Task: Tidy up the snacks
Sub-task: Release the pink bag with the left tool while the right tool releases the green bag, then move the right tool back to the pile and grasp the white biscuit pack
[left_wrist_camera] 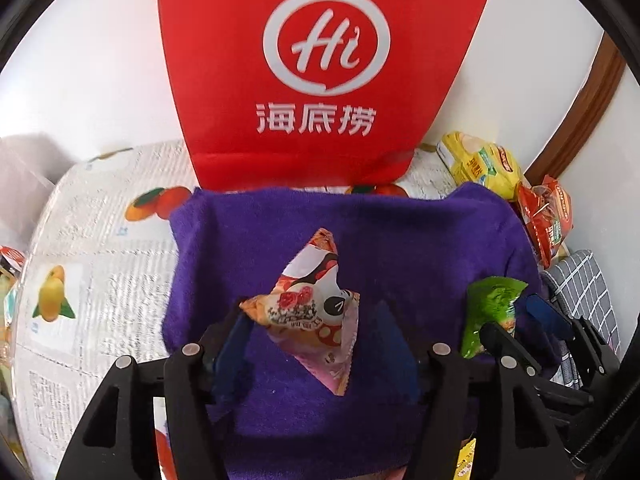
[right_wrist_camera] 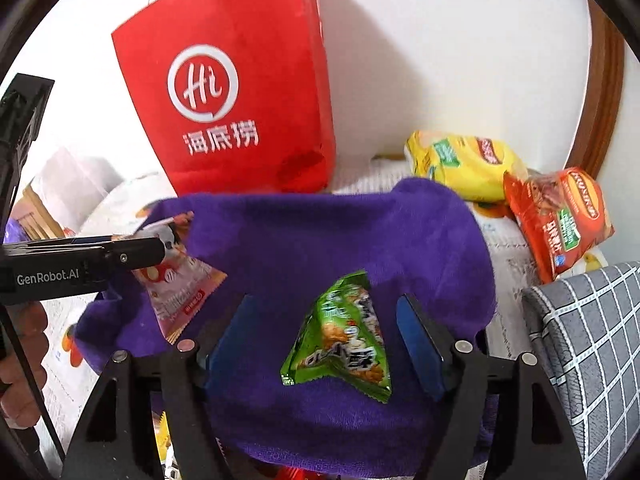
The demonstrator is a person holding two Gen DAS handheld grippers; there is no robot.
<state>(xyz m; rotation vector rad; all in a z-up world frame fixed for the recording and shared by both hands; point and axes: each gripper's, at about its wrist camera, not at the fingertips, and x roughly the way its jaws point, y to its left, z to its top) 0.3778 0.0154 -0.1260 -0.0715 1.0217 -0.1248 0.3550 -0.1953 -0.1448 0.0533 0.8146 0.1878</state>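
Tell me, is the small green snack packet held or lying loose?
Loose. The small green snack packet lies on the purple cloth between the right gripper's open jaws, untouched.

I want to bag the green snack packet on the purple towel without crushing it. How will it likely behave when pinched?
The green snack packet looks puffy and crinkled, so probably light and yielding. Its glossy film may slip between pads. The pictured crisps suggest brittle contents, so pinch a sealed edge. The purple towel should keep it from sliding.

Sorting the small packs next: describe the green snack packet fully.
The green snack packet is a small, glossy, crinkled pillow pack with a printed picture of crisp pieces and white lettering. It lies on the purple towel, between the open fingers of the right hand-held gripper, with a gap on both sides.
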